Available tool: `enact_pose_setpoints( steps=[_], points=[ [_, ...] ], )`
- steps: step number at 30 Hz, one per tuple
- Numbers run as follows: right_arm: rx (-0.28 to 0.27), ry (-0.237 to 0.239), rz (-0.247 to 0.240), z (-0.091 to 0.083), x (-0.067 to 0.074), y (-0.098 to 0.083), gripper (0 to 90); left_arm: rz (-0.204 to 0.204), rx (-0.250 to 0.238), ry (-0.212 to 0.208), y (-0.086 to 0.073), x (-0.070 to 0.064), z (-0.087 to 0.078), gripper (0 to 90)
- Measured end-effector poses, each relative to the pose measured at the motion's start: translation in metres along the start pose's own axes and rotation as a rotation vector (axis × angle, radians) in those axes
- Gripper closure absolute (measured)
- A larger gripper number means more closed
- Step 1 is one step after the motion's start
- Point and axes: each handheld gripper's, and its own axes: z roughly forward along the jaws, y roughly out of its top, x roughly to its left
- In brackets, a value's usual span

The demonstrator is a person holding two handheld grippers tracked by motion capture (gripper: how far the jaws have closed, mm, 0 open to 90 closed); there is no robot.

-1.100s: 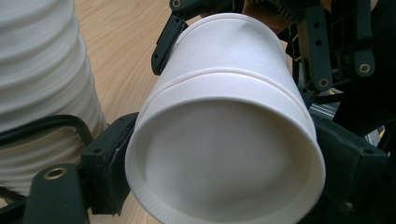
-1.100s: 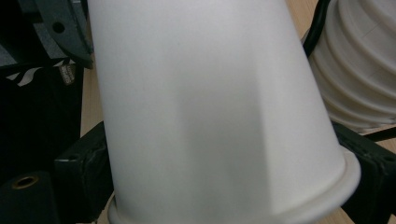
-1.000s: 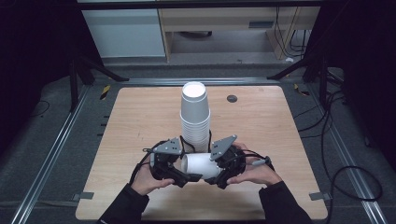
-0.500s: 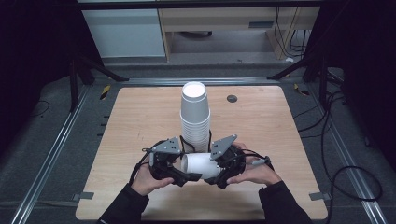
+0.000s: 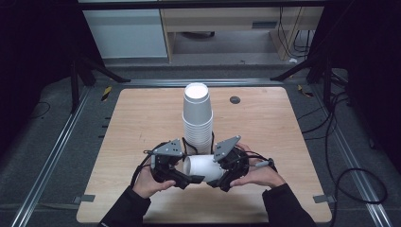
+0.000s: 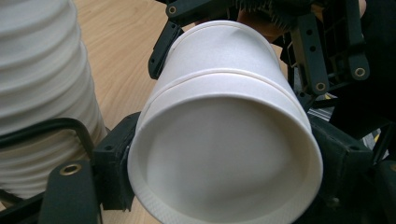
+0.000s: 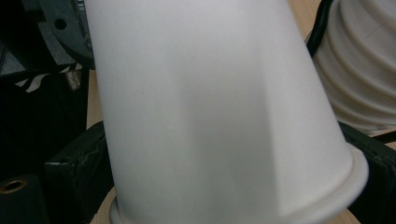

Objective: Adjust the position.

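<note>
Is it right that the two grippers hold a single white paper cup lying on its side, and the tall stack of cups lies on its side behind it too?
Not quite. The stack of cups stands upright, as the high view shows. The single white paper cup does lie sideways between the left gripper and right gripper.

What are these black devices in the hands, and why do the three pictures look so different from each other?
A person sits at a wooden table and holds a hand-held gripper with two black jaws in each hand: the left gripper and the right gripper. The high view comes from a fixed camera above the table. The two other pictures come from small cameras riding on each gripper, so everything looks very close. On the table stands a stack of white paper cups, upside down. Between the grippers lies one white cup on its side. The left jaws hold it at the rim. The right jaws stand on both sides of it and have just been opening.
</note>
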Motion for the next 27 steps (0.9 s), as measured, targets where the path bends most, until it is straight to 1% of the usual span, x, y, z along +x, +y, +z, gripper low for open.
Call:
enact_pose_setpoints(
  steps=[2, 4, 6, 13, 17, 21, 22, 25, 27],
  points=[
    [-0.004, 0.001, 0.012, -0.001, 0.000, 0.000, 4.5, 0.002, -0.003, 0.005, 0.000, 0.000, -0.001, 21.9],
    [-0.007, 0.001, 0.012, -0.002, -0.001, -0.001, 4.2, 0.000, -0.005, 0.005, -0.001, 0.001, -0.002, 21.9],
    [-0.015, -0.004, 0.015, -0.005, -0.001, -0.001, 3.6, 0.000, -0.006, 0.014, -0.001, 0.002, -0.003, 21.8],
    [-0.079, -0.014, 0.053, -0.020, -0.004, -0.006, 2.4, -0.005, -0.033, 0.029, -0.002, 0.006, -0.012, 21.7],
    [-0.119, -0.019, 0.087, -0.030, -0.006, -0.013, 1.7, -0.012, -0.053, 0.037, -0.003, 0.008, -0.018, 21.7],
    [-0.141, -0.018, 0.123, -0.035, -0.006, -0.021, 1.3, -0.013, -0.076, 0.044, -0.004, 0.010, -0.021, 21.6],
    [-0.157, -0.012, 0.131, -0.036, -0.007, -0.023, 1.3, -0.012, -0.080, 0.044, -0.005, 0.010, -0.021, 21.6],
    [-0.173, -0.010, 0.143, -0.038, -0.006, -0.028, 1.5, -0.009, -0.091, 0.045, -0.005, 0.010, -0.021, 21.6],
    [-0.194, -0.006, 0.152, -0.038, -0.006, -0.032, 2.3, -0.005, -0.100, 0.044, -0.005, 0.010, -0.021, 21.6]
  ],
)
